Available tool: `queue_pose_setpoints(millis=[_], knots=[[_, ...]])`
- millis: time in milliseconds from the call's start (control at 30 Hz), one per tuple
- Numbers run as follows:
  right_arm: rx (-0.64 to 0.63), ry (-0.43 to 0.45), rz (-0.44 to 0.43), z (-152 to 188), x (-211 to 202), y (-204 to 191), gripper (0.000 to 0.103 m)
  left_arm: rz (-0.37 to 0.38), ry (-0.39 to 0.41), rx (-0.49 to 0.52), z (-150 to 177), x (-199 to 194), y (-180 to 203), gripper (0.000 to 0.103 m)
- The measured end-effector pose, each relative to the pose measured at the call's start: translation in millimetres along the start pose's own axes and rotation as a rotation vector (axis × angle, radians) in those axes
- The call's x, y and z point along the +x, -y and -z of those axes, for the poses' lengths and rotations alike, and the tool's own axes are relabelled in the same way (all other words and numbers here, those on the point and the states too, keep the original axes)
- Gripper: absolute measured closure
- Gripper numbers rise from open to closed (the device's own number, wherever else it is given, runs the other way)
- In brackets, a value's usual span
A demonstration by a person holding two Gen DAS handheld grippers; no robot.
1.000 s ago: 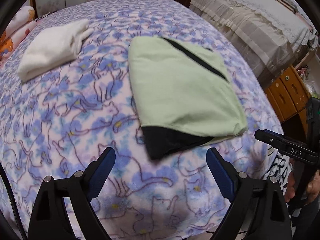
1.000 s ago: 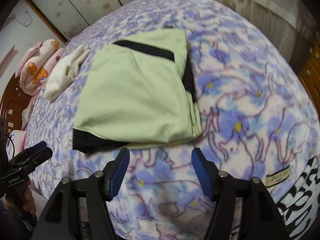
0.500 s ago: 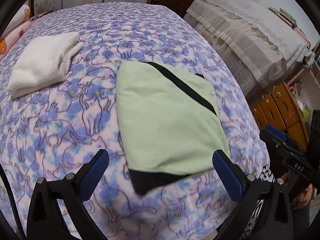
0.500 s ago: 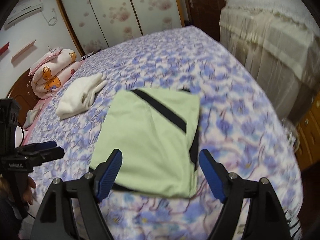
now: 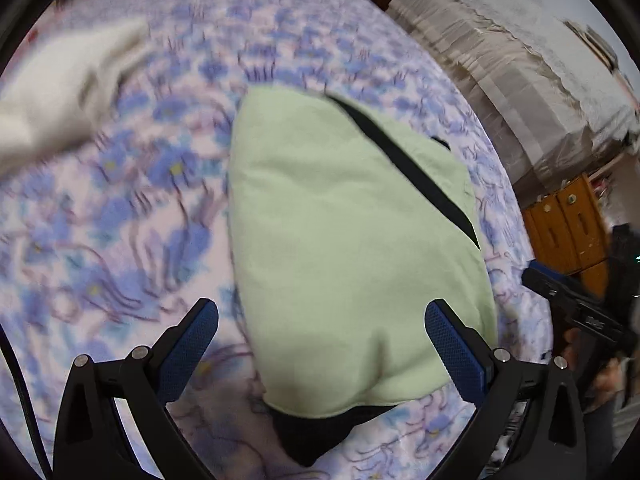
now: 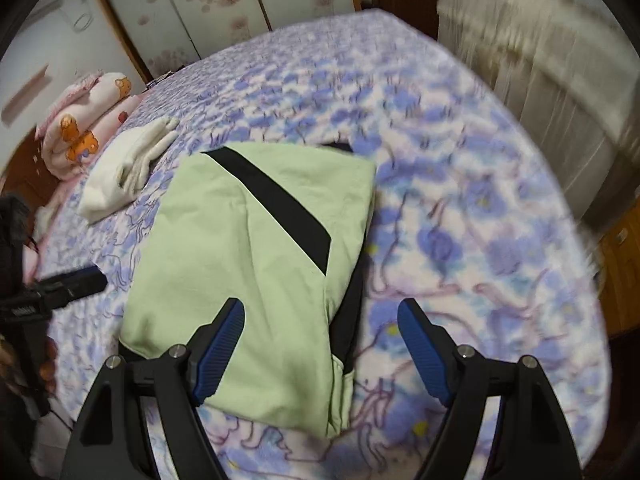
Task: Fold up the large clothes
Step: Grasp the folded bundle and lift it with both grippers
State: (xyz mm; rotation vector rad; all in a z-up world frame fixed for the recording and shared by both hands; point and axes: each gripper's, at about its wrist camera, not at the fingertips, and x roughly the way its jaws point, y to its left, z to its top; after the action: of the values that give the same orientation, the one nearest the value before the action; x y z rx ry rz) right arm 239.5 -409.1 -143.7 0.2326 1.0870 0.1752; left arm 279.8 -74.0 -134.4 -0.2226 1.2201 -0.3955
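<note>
A light green garment [image 5: 340, 240] with a black diagonal stripe lies folded into a flat rectangle on the bed; black fabric pokes out at its near corner. My left gripper [image 5: 320, 316] hovers open over its near end, the fingers standing wide on either side without touching it. In the right wrist view the same green garment [image 6: 248, 248] fills the middle. My right gripper [image 6: 320, 312] is open above its near right edge, with the left finger over the green cloth and the right finger over the blanket.
The bed carries a blue-and-pink cat-print blanket [image 6: 460, 200]. A folded white garment [image 6: 128, 168] lies further back on the left, beside a pink bear-print bundle [image 6: 84, 124]. A cloth-covered piece of furniture [image 5: 520, 80] and a wooden cabinet [image 5: 568, 228] stand to the right of the bed.
Both grippers have moved in from the bed's edge over the green garment, and their jaws stand wider than a second ago. The garment itself lies as before.
</note>
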Motion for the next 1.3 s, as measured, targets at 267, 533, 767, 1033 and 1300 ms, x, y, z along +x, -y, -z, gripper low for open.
queue_pose_setpoints(millis=[267, 533, 767, 1033, 1300], knots=[[0.143, -0.111, -0.198, 3, 55, 36, 0.024, 0.068, -0.072, -0.034, 1, 45, -21, 0.001], [0.111, -0.163, -0.273, 3, 89, 27, 0.023, 0.155, -0.108, -0.082, -1, 76, -31, 0.001], [0.093, -0.178, -0.341, -11, 111, 6, 0.022, 0.169, -0.102, -0.045, -4, 91, -22, 0.001], [0.116, -0.183, -0.319, -12, 119, 2, 0.050, 0.160, -0.090, -0.025, -7, 94, -19, 0.005], [0.082, -0.122, -0.250, -9, 94, -24, 0.090, 0.039, -0.013, 0.076, -3, 67, 7, 0.052]])
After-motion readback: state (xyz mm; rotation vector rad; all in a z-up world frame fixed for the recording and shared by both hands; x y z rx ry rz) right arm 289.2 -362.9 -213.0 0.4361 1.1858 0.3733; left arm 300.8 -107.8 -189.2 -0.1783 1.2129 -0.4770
